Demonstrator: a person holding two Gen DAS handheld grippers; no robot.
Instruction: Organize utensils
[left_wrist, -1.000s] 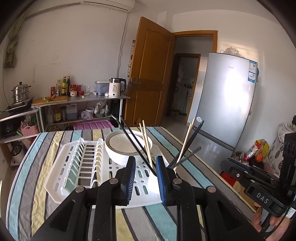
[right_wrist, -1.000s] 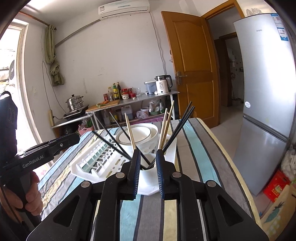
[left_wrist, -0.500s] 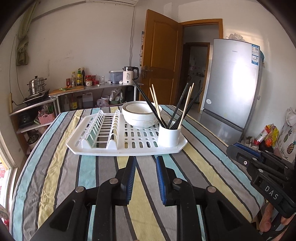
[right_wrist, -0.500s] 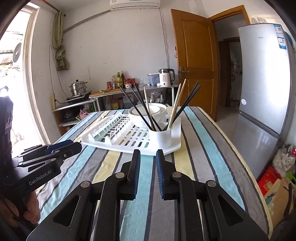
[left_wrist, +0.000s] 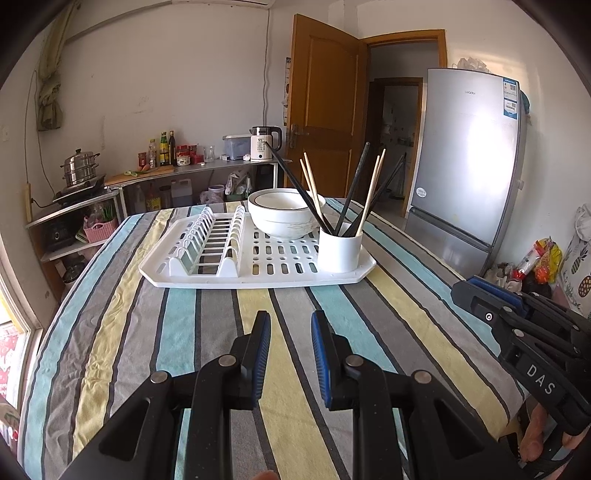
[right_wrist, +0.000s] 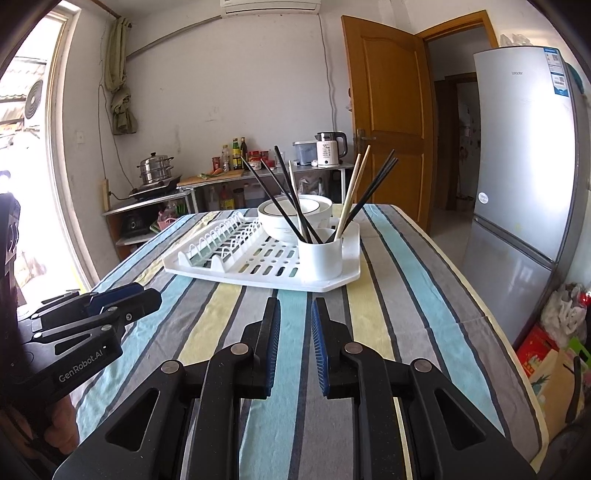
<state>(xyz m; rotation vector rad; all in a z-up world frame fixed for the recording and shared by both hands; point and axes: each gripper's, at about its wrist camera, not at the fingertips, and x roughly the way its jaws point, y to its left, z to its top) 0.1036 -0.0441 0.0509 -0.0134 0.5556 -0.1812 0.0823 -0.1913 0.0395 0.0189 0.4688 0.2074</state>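
Both grippers have drawn back from the white cup (left_wrist: 340, 249) of chopsticks (left_wrist: 364, 195); a second ago their fingers were almost upon it, and now a broad run of striped cloth lies between. Left gripper (left_wrist: 290, 326) and right gripper (right_wrist: 296, 314) each hover low over the table (left_wrist: 192, 321) on the near side of the cup, jaws a little apart with nothing between them.

That cup stands at the near right corner of the white drying rack (left_wrist: 221, 278), with a bowl (left_wrist: 282, 214) just behind it on the rack. Black and pale chopsticks splay out of the cup in all directions, leaning well past its rim.

My worry is those splayed sticks: a gripper coming in level could catch a leaning tip and tip the cup over, or flick sticks onto the cloth. I'd also guess the rack is light and could slide if pushed.

Room is generous in front of the cup. To the right of it the table edge is near, with the fridge (left_wrist: 469, 158) beyond; left of it the rack's plate slots stand empty
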